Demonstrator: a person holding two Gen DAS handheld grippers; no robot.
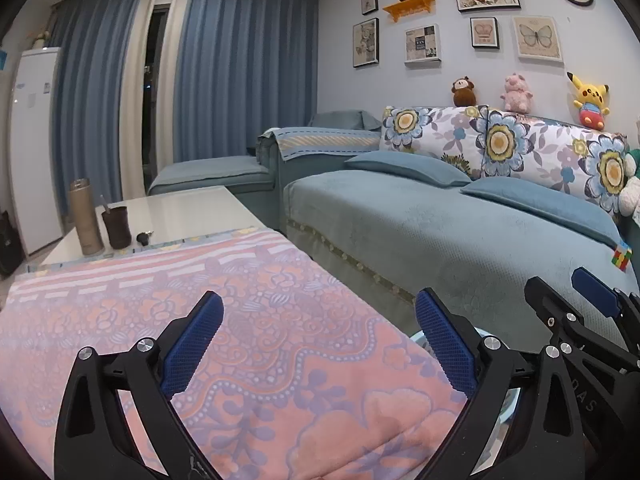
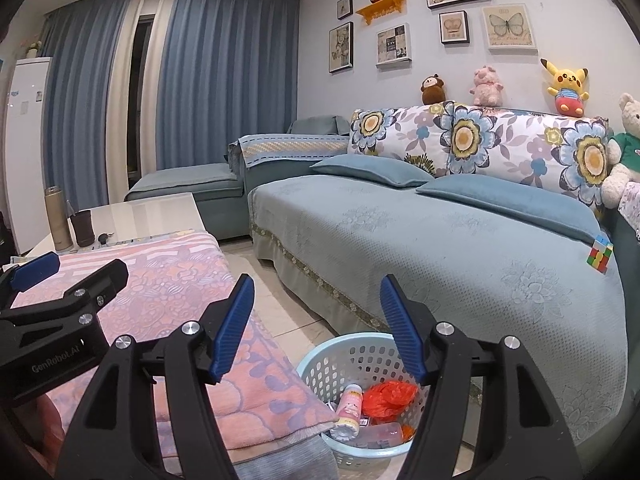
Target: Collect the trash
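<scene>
Hovering above the pink patterned blanket (image 1: 248, 320) that covers the near end of the low table (image 1: 176, 208), the left gripper (image 1: 318, 340) has its jaws spread wide with nothing between the blue pads. The right gripper (image 2: 316, 328) is likewise wide open and empty, held over the gap between table and sofa (image 2: 440, 248). Below it, on the floor just beside the blanket's edge, stands a light blue perforated basket (image 2: 320, 364). Inside lie a crumpled red plastic bag (image 2: 386, 398), a small pink-labelled bottle (image 2: 349, 410) and a clear plastic bottle (image 2: 380, 434) on its side. At the table's far end stand a tan flask (image 1: 85, 220) and a dark cup (image 1: 117, 227), close together, with keys (image 1: 143, 237) just beside the cup. A colour cube (image 2: 599, 256) rests on the sofa seat.
</scene>
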